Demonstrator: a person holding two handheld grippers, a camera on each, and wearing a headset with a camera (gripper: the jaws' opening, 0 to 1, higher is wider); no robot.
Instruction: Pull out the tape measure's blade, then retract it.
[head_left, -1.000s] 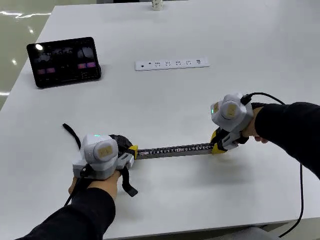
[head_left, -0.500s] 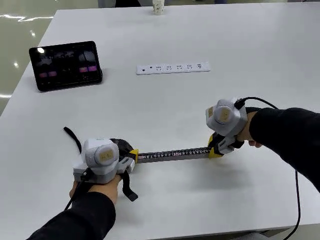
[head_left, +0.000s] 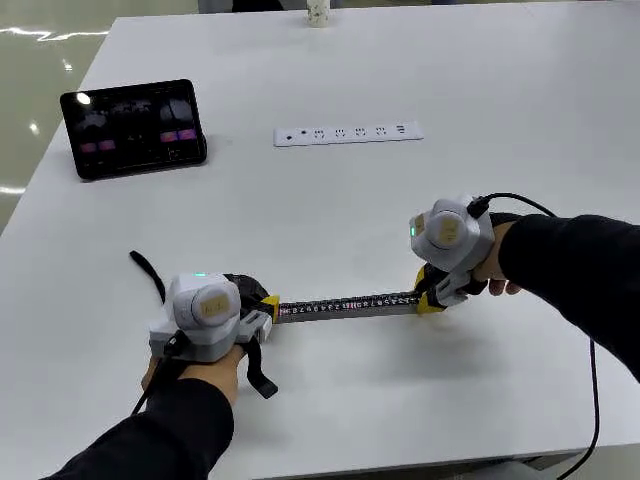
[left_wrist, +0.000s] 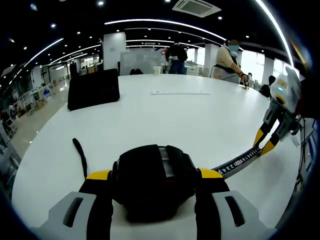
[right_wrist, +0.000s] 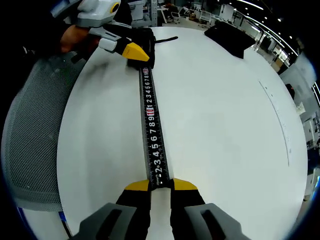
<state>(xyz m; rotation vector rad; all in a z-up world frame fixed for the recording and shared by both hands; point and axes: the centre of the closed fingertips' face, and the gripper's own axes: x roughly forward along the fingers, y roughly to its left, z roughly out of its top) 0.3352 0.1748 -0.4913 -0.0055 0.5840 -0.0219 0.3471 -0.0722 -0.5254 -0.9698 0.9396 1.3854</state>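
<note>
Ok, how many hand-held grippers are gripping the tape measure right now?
2. The left hand-held gripper clamps the black case at the near left; the right hand-held gripper pinches the blade at its tip, to the right.

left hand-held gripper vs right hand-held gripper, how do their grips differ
The left hand-held gripper clamps the black tape measure case, jaws spread wide around it; the right hand-held gripper pinches the blade near its end, jaws almost together. The left lies low over the table; the right tilts down from above. Both have yellow-tipped jaws.
</note>
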